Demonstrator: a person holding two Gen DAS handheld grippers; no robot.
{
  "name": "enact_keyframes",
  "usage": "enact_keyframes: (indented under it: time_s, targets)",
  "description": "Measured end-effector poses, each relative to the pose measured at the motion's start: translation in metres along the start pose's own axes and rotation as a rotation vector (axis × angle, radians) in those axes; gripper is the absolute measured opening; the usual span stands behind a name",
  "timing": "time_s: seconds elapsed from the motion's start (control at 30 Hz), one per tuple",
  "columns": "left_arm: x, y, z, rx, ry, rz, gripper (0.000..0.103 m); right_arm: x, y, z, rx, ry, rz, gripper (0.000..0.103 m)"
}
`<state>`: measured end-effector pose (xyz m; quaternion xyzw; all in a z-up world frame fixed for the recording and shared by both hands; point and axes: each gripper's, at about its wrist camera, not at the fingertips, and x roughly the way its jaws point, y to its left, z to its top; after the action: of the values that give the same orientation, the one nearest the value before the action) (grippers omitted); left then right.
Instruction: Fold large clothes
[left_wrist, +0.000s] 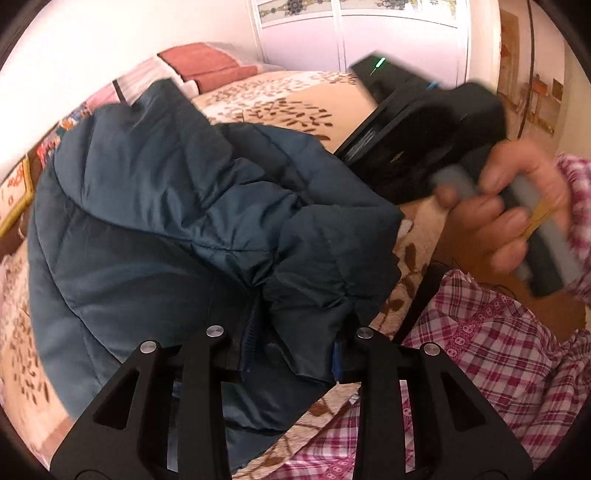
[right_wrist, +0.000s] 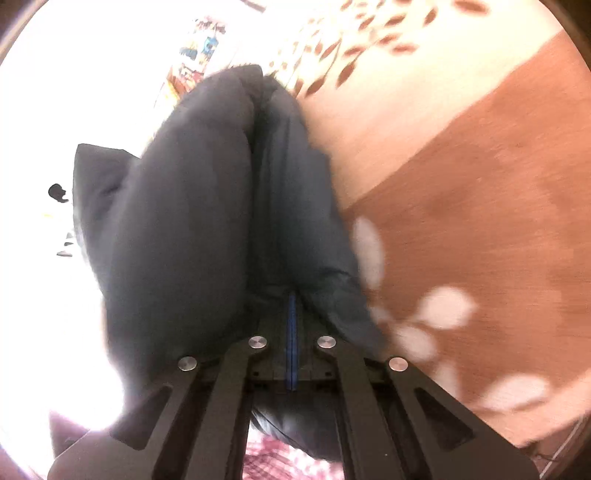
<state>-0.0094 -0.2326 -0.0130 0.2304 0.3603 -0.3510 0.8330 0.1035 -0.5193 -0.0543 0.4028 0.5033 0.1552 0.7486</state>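
Right tool (right_wrist: 291, 354) angled down, apparently clamping jacket (right_wrist: 207, 206) zipper edge

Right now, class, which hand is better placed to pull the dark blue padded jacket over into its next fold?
Right: its fingers are shut on the dark blue padded jacket at the zip edge; the left fingers stand apart.

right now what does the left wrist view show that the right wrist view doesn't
Only the left wrist view shows the person's hand holding the right hand-held gripper, a plaid sleeve, the red pillows and the wardrobe doors.

Only the right wrist view shows the right hand-held gripper shut on the jacket's blue zipper edge.

Both show the dark blue puffer jacket lying on the leaf-patterned blanket.
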Motion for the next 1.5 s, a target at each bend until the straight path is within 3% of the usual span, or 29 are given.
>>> enact_keyframes:
  time_s: [0.13,0.3,0.47,0.63,0.83,1.17,1.5]
  targets:
    - [0.002,0.001,-0.004,-0.036,0.008,-0.015,0.030,-0.041,0.008,0.007,-0.054,-0.109,-0.132,0.001]
    - [-0.002,0.004,-0.007,-0.059,0.011,-0.026,0.031,-0.068,0.068,0.008,-0.207,-0.209,-0.142,0.001]
    - [-0.002,0.005,-0.005,-0.083,0.013,-0.039,0.033,-0.040,0.163,-0.003,-0.453,-0.158,-0.091,0.001]
    - [-0.003,0.013,-0.002,-0.098,0.017,-0.055,0.041,0.003,0.198,0.005,-0.531,-0.073,-0.136,0.001]
    - [-0.007,0.011,0.000,-0.104,0.028,-0.089,0.054,0.039,0.177,0.026,-0.457,-0.023,-0.293,0.000]
    - [-0.022,0.008,0.003,-0.105,0.026,-0.116,0.062,0.050,0.133,0.019,-0.419,-0.018,-0.331,0.000]
    - [-0.044,0.021,0.002,-0.168,-0.008,-0.063,0.062,0.051,0.130,0.017,-0.411,-0.031,-0.372,0.000]
